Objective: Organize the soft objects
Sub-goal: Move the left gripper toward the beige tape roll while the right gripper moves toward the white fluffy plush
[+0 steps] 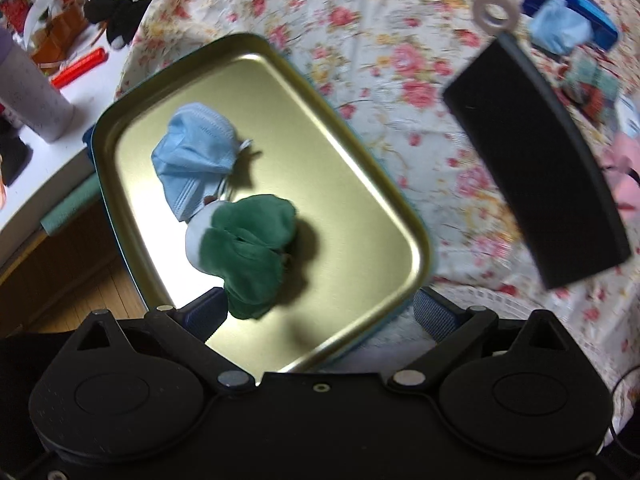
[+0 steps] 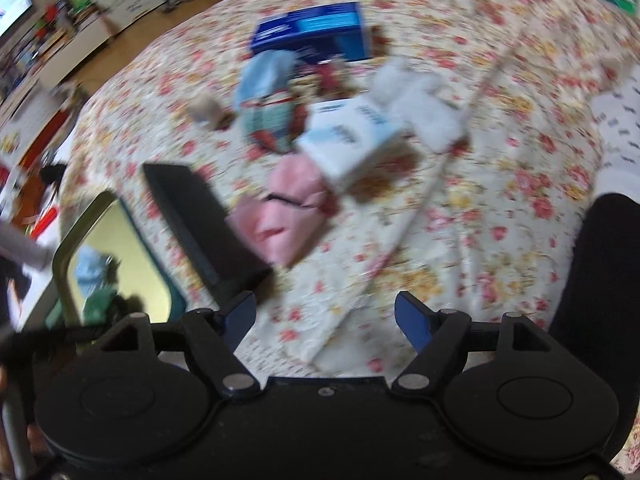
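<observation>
Already inside the gold tray [image 1: 360,168] lie a blue mask [image 1: 196,148] and green plush [image 1: 248,248]; left gripper [image 1: 324,312] and right gripper [image 2: 324,316] both hang released, empty; pink cloth [image 2: 288,208] rests on the floral bedspread [image 2: 480,240].

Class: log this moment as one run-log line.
gold metal tray: crumpled blue face mask, green-and-white soft toy | left claw: open | right claw: open, empty

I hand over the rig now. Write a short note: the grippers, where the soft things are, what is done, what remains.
Left gripper: open, empty, above the gold tray.
Right gripper: open, empty, over the floral cloth.
Done: blue mask and green plush lie in the tray.
Left: pink cloth, another blue mask and more soft items, blurred, near the blue box.
</observation>
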